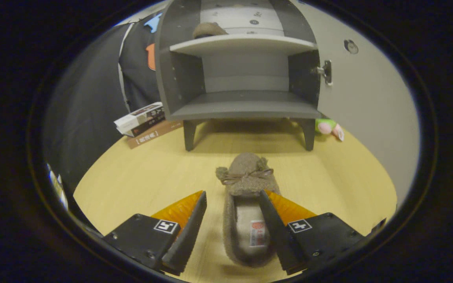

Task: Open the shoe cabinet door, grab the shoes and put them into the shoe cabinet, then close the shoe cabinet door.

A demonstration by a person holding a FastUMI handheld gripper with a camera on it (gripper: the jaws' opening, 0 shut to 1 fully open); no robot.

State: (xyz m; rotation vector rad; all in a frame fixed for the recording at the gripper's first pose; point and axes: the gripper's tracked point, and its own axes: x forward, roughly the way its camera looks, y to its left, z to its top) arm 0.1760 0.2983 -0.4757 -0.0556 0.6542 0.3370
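A fleece slipper (246, 204) is shown lying on the pale wooden surface (140, 177), toe pointing toward 12 o'clock at the shoe cabinet (242, 78), heel nearest the camera. The claw (232, 196) is seen spread open: the left finger stands clear of the slipper at about 9 o'clock from it, with bare wood between them, while the right finger lies over the slipper's right wall at about 3 o'clock; whether that finger is touching the rim cannot be told. Nothing is gripped.

The cabinet door (368, 98) is seen swung open at 2 o'clock, its hinge (326, 72) exposed. A second slipper (209, 30) is already resting on the upper shelf (242, 44); the lower shelf (246, 106) is bare. A stack of books (142, 120) lies at 10 o'clock beside the cabinet leg, and a small plush toy (330, 127) at 2 o'clock behind the other leg.

The slipper is judged to be light, soft and readily deformed, with a fuzzy outer face that should resist slipping. A bow (246, 177) is tied across the vamp; it is too loose to be relied upon as a hold. The firmest purchase is expected at the side wall near the opening, one finger placed inside on the lining (250, 220) and one outside, or across the whole body at mid-length, where the sole lends some stiffness. Collapse under pressure is to be expected, so a deep bite is advised.
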